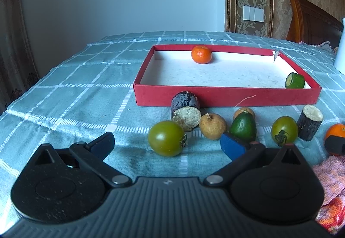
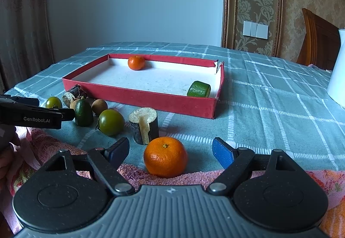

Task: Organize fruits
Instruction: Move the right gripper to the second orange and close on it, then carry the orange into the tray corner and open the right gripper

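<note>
We see a table covered by a green checked cloth, with a shallow red box lying toward its far side. Inside the box rest 2 items: a small orange against the far wall and a green cut piece in the near right corner.

On the cloth just in front of the box lies a loose cluster of produce. From left to right in the left wrist view we note a green round fruit, a dark cut stem piece lying on its side and touching the box wall, a tan round fruit, a dark green avocado with another tan fruit partly hidden behind it, a 2nd green round fruit, and an upright dark stem piece.

The left gripper has its jaws spread wide with nothing clamped; the 1st green round fruit sits between its fingertips without contact.

The right gripper also stands with jaws apart. A larger orange rests between its blue pads, on the far edge of a pink towel, and we see a gap on each side of it, so neither pad presses on it. In the right wrist view the left gripper enters from the left edge, near the avocado.
</note>
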### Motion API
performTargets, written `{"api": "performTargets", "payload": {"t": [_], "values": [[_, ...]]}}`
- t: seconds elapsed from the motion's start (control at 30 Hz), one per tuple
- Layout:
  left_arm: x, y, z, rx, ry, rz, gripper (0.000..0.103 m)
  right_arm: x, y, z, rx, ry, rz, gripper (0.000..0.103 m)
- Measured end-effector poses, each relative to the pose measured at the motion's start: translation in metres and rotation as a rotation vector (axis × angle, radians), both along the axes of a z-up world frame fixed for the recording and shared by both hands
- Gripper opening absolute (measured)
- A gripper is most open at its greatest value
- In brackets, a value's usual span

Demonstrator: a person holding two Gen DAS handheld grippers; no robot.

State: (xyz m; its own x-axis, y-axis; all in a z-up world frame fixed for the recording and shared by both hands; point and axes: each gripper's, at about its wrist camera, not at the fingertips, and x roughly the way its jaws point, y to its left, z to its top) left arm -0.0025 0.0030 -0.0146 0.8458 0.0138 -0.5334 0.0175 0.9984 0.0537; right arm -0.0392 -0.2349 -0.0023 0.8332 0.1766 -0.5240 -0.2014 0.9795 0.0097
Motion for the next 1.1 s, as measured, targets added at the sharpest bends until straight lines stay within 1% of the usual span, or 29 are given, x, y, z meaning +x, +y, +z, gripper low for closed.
{"api": "performTargets", "payload": {"t": [0.2, 0.23, 0.3, 0.37, 0.43, 0.5, 0.6, 0.83, 0.93, 1.0, 1.1], "values": [[0.001, 0.000, 0.000, 0.001, 0.005, 0.002, 0.103, 0.002, 0.002, -0.001, -0.008, 0.020, 0.001, 0.085], [0.001, 0.000, 0.000, 0.001, 0.006, 0.002, 0.103, 0.003, 0.002, -0.002, -0.012, 0.024, 0.001, 0.082], [0.002, 0.000, 0.000, 0.001, 0.006, 0.002, 0.103, 0.005, 0.003, -0.003, -0.012, 0.042, 0.014, 0.057], [0.002, 0.000, 0.000, 0.000, 0.006, 0.003, 0.103, 0.008, 0.002, -0.006, -0.006, 0.071, 0.020, 0.048], [0.002, 0.000, 0.000, 0.000, 0.006, 0.002, 0.103, 0.009, 0.001, -0.006, 0.004, 0.076, 0.020, 0.047], [0.002, 0.000, 0.000, -0.002, 0.006, 0.002, 0.103, 0.008, 0.003, -0.006, 0.000, 0.076, 0.030, 0.043], [0.002, 0.001, 0.000, -0.006, 0.005, 0.000, 0.103, 0.008, 0.005, -0.006, -0.013, 0.071, 0.028, 0.043], [0.001, 0.002, 0.000, -0.014, 0.002, -0.002, 0.103, 0.005, 0.001, -0.002, 0.005, 0.059, 0.023, 0.042], [0.001, 0.002, 0.000, -0.015, 0.002, -0.002, 0.103, 0.003, -0.003, 0.011, 0.031, 0.025, 0.014, 0.042], [0.001, 0.002, 0.000, -0.016, 0.000, -0.003, 0.103, 0.004, -0.007, 0.026, 0.048, -0.013, 0.009, 0.042], [0.000, 0.002, 0.000, -0.017, -0.003, -0.003, 0.103, 0.018, -0.008, 0.047, 0.051, -0.058, 0.009, 0.042]]}}
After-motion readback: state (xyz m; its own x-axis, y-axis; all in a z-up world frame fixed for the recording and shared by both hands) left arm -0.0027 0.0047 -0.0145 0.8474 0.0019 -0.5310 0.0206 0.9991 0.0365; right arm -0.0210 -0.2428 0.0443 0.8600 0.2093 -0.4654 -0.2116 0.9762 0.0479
